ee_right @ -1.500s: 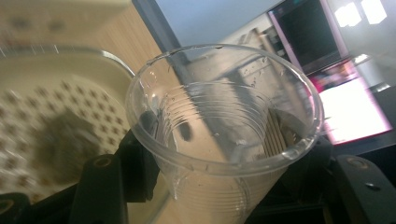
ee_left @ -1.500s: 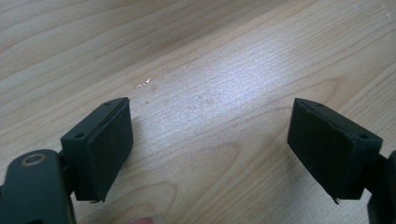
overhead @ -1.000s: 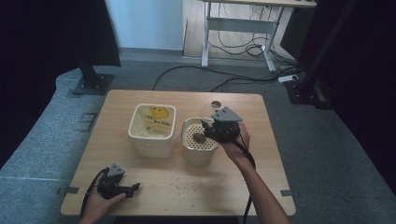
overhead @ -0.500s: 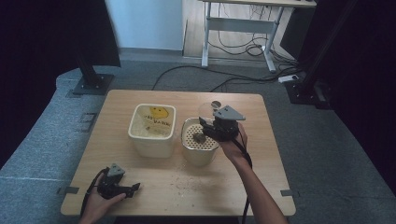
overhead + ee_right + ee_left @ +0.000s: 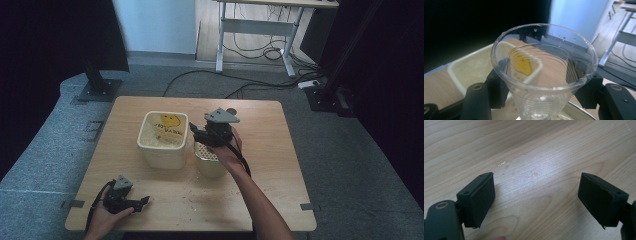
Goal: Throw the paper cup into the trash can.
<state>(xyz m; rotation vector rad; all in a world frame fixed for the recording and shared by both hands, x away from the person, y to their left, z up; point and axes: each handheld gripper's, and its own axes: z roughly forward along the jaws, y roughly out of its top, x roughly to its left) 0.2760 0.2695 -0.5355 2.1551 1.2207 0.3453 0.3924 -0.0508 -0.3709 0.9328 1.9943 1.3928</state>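
My right gripper is shut on a clear ribbed plastic cup, its jaws pressing the cup's sides below the rim. The cup looks empty apart from a few specks and droplets. From above, the right gripper hangs over the gap between a white tub with a yellow smiley print and a pale container with a perforated top. The tub holds pale grainy material. My left gripper rests on the table's front left, and its jaws stand wide open over bare wood.
The wooden table has loose crumbs in front of the tub. A small dark round object lies behind the right gripper. Desk legs and cables are on the floor beyond the table, and a black stand base sits at far left.
The right gripper with the cup has shifted left, from over the perforated container toward the white tub. The left gripper has stayed put.
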